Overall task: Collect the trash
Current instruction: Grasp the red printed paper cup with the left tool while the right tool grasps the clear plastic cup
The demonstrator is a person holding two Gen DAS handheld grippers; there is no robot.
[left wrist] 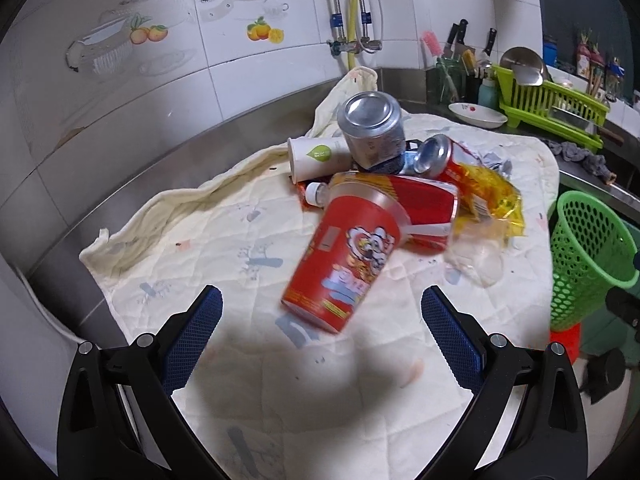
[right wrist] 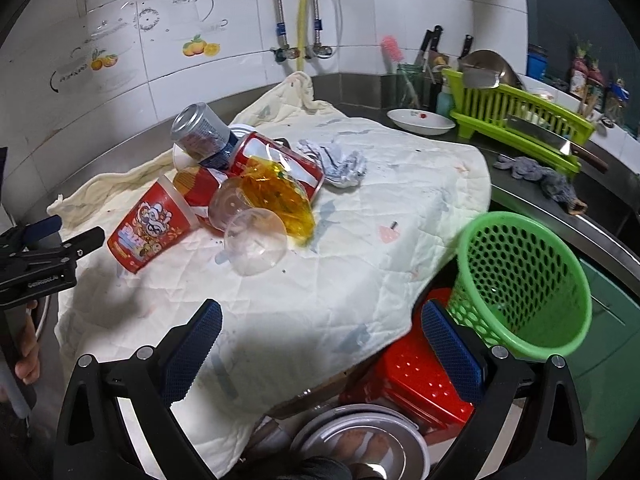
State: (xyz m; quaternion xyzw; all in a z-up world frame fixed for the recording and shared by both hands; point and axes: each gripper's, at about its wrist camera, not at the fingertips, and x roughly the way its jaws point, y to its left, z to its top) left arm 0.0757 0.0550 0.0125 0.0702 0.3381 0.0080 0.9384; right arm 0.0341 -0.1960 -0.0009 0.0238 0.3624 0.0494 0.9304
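Bench [right wrist: 360, 112] covered by a quilted cloth [right wrist: 320, 280], trash heaped at its centre, around 11 o'clock in the right wrist view. Green basket [right wrist: 524, 280] sits off the cloth edge at 3 o'clock, upright, mouth tilted toward camera, looks near empty. Red cup [left wrist: 344, 256] lies on its side at the pile's near edge, just ahead of the left gripper [left wrist: 322, 336], whose fingers are spread wide, nothing between them. Right gripper [right wrist: 322, 344] likewise apart and empty, hovering over the cloth edge near the basket. Behind the cup: silver can [left wrist: 372, 128], red can [right wrist: 276, 156], white paper cup [left wrist: 316, 158], yellow wrapper [right wrist: 276, 196], clear dome lid [right wrist: 256, 240], crumpled grey paper [right wrist: 340, 162].

Red cup is probably light, thin-walled, crushable; grip across mid-body, gently. Cans are stiff but roll. Wrapper is slippery and limp; pinch an edge.
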